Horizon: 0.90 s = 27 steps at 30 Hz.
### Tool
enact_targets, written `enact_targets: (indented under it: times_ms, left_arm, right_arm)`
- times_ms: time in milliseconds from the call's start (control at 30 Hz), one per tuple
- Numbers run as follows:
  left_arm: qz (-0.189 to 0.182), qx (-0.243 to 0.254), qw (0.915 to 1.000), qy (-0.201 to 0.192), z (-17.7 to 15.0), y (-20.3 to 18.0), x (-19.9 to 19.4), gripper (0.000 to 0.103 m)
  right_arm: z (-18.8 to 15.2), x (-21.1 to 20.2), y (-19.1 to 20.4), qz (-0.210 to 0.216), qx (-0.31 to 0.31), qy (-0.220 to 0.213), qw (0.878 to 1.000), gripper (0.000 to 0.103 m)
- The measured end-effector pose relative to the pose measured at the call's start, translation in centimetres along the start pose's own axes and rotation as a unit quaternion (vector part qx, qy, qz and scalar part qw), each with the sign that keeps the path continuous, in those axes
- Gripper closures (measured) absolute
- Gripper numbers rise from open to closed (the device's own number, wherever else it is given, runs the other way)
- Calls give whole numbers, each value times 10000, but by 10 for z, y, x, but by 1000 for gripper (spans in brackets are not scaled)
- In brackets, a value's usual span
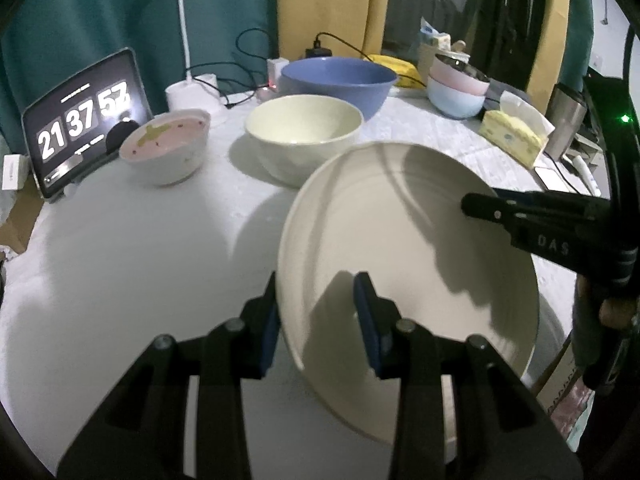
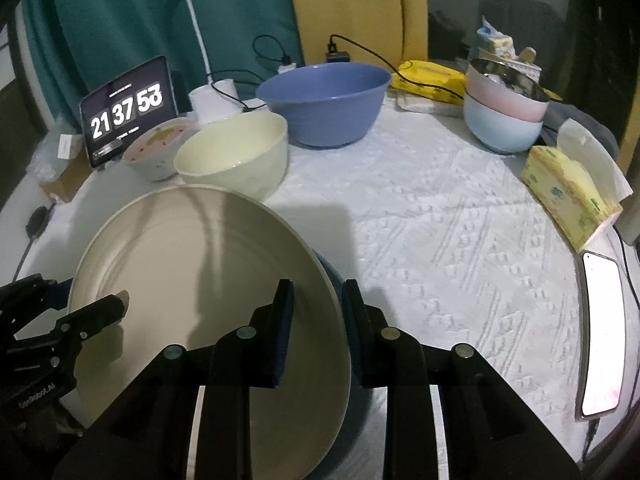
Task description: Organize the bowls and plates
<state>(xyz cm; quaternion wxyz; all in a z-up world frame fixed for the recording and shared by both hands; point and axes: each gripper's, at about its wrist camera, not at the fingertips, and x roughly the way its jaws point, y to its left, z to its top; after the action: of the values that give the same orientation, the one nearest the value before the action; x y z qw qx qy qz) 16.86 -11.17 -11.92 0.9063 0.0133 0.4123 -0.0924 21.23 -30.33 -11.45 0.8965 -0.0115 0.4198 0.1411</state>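
A large cream plate (image 1: 400,248) is held tilted above the white tablecloth; it also shows in the right wrist view (image 2: 192,264). My left gripper (image 1: 316,320) straddles its left rim, one blue pad on each side. My right gripper (image 2: 316,328) straddles its right rim the same way, and it shows in the left wrist view as a black finger (image 1: 520,216) over the plate. A dark blue dish edge (image 2: 332,280) peeks from under the plate. Behind stand a cream bowl (image 1: 304,136), a big blue bowl (image 1: 340,80), a pink-patterned bowl (image 1: 166,144) and stacked pink and light-blue bowls (image 1: 458,88).
A tablet clock (image 1: 80,124) and a lamp base (image 1: 192,92) with cables stand at the back left. A yellow tissue box (image 2: 568,192) and a phone (image 2: 600,336) lie at the right. A metal cup (image 1: 564,124) stands at the right edge.
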Motion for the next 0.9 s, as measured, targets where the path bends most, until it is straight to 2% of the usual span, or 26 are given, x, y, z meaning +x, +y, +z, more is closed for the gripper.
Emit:
enact_targets:
  times_ms: [300,367,433,667,733,767,900]
  left_arm:
    - [69,-90,9997,239,-3,-1,16,66]
    - [53,-115,9995,285,-3,0,18,61]
    - [15,-158,9995,269,-5,2,18,55]
    - [72,-389,9991,121,-5,15,8,51]
    - [100,-472,9988,72,-6,18,5,51]
    - [112,-507,9986,59,-6,21,5,51]
    - [81,-652,9978,114,-9,25,6,50]
  right_arm:
    - [-3,1,-6,-69,12,30,10000,76]
    - [-4,2,-7,-85,24,42,10000,76]
    - [-6,4,-7,-155,42,87,9998,76]
    - [-8,1,-13,-210,177,98,9996,76]
    - [-9,-1,-15,-202,236,87,9995,68]
    - [-10,-1,-16,-193,266,82,9994,60]
    - [-13,-3,-19,-175,339,106,9992,58]
